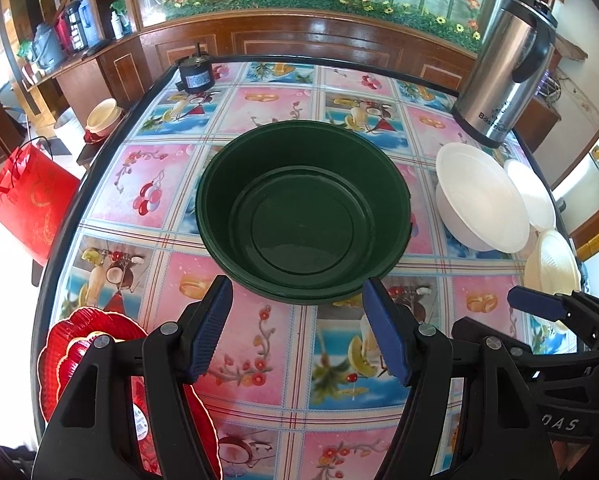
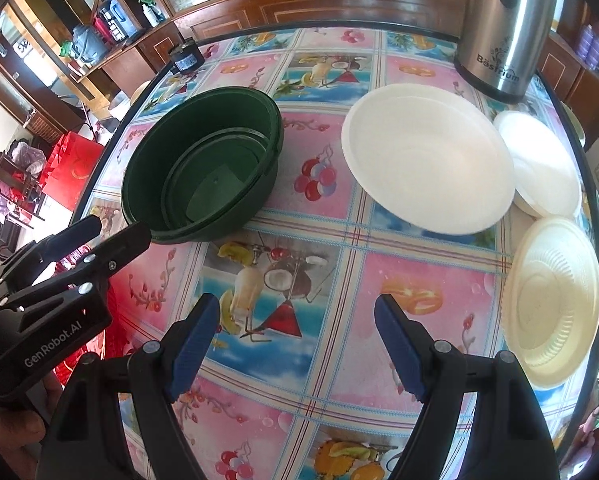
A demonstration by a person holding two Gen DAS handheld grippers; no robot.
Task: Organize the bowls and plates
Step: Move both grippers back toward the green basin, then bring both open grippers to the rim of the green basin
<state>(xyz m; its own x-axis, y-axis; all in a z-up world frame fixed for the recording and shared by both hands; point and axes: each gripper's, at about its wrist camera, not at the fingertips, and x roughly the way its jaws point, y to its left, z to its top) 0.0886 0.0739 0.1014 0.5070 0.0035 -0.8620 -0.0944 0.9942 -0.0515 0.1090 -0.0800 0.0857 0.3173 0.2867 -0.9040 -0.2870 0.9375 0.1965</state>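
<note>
The green bowls (image 1: 303, 212) sit in the middle of the surface (image 1: 259, 360), one inside the other. To their right is a big white bowl (image 2: 427, 164). A white plate (image 2: 539, 164) lies just beside it, further right. A cream plate (image 2: 555, 304) lies near the right edge. Red plates (image 1: 95, 364) lie at the near left corner.

The left gripper (image 1: 297, 332) hangs over the surface just near the green bowls. Its blue fingers (image 1: 211, 328) are spread apart and hold nothing. The right gripper (image 2: 297, 344) hangs over a bare spot, with the cream plate to its right. Its fingers (image 2: 399, 344) are spread wide too, with nothing between them.

The green bowls look like stiff, thin plastic, so they are probably light and a bit slippery. The rim is the best place to pinch, one finger inside and one outside. The white and cream dishes look like light foam or plastic. They may bend or crack if squeezed hard. Take them at the edge, gently. The red plates look shiny and ridged, maybe glass, so they could break.

The steel kettle (image 2: 503, 28) at the far right has a word that looks like "Bastrium". The left gripper's body says "GenRobot.AI". A red plate has a small white sticker, too small to read.
</note>
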